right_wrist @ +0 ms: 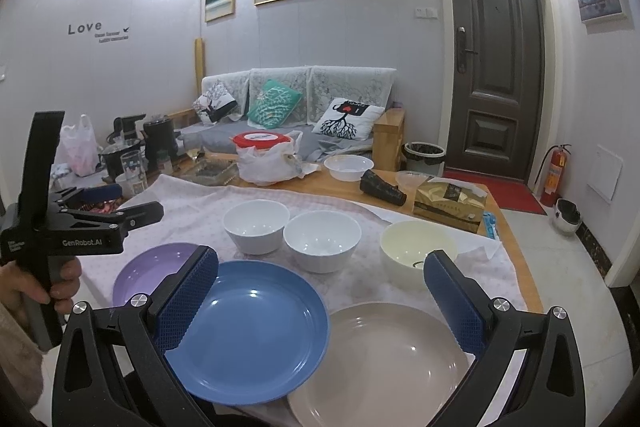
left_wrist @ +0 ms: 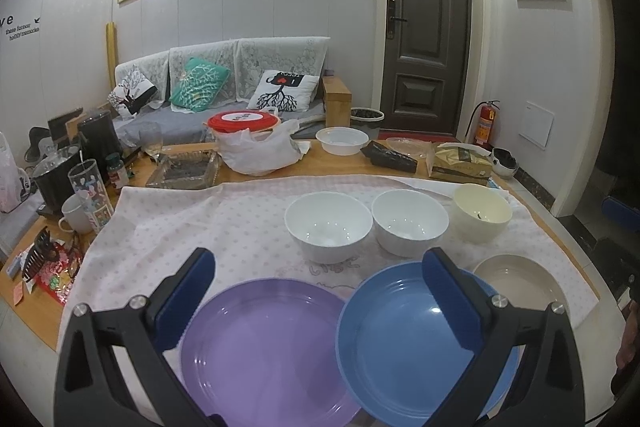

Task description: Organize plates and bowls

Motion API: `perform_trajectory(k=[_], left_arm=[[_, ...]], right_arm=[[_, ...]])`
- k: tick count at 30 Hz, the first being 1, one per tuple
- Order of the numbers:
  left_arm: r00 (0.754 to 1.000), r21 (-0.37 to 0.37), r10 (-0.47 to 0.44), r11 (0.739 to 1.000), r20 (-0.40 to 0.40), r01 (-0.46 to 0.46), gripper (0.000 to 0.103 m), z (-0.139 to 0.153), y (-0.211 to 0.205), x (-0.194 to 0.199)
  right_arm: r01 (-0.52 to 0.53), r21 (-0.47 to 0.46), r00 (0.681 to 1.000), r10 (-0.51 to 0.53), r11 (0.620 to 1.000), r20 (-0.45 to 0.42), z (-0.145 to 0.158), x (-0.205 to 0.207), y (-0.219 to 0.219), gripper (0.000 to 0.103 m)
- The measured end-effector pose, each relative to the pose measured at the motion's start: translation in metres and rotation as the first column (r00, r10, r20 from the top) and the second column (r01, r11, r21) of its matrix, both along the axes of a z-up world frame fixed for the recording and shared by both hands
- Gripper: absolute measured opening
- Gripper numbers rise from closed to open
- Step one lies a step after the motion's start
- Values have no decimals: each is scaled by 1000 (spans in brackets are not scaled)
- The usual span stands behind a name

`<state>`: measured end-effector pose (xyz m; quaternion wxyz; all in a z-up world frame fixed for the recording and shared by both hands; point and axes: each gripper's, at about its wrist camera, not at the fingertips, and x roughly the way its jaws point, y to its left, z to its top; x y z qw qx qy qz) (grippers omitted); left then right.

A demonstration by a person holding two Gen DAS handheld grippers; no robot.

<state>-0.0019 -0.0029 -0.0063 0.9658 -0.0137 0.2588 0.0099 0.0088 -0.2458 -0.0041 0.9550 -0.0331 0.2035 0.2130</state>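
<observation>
Three plates lie in a row at the front of the cloth: a purple plate (left_wrist: pixel 260 347) (right_wrist: pixel 148 271), a blue plate (left_wrist: pixel 404 343) (right_wrist: pixel 252 331) overlapping its edge, and a beige plate (left_wrist: pixel 520 283) (right_wrist: pixel 380 363). Behind them stand two white bowls (left_wrist: pixel 329 225) (left_wrist: pixel 410 221) (right_wrist: pixel 256 223) (right_wrist: pixel 322 239) and a cream bowl (left_wrist: pixel 482 211) (right_wrist: pixel 416 247). My left gripper (left_wrist: pixel 320 287) is open and empty above the purple and blue plates; it also shows in the right wrist view (right_wrist: pixel 120 205). My right gripper (right_wrist: pixel 320 291) is open and empty above the blue and beige plates.
A pink-dotted cloth (left_wrist: pixel 180 227) covers the wooden table (left_wrist: pixel 40 307). At the back are a red-lidded container (left_wrist: pixel 244 121), a white plastic bowl (left_wrist: pixel 342 141), a tissue box (left_wrist: pixel 460 163) and a glass tray (left_wrist: pixel 184 169). Cups, a pot and clutter stand at the left (left_wrist: pixel 80 187).
</observation>
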Motion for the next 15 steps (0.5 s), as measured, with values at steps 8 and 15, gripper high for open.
perform_trajectory(k=[8, 15], left_arm=[[1000, 0, 0, 1000, -2, 0, 103, 0, 0, 1], [1000, -1, -5, 1000, -3, 5, 103, -1, -1, 0]], right_arm=[[5, 3, 1000, -5, 1000, -3, -6, 1, 1, 102], [6, 4, 1000, -6, 1000, -4, -6, 2, -1, 102]])
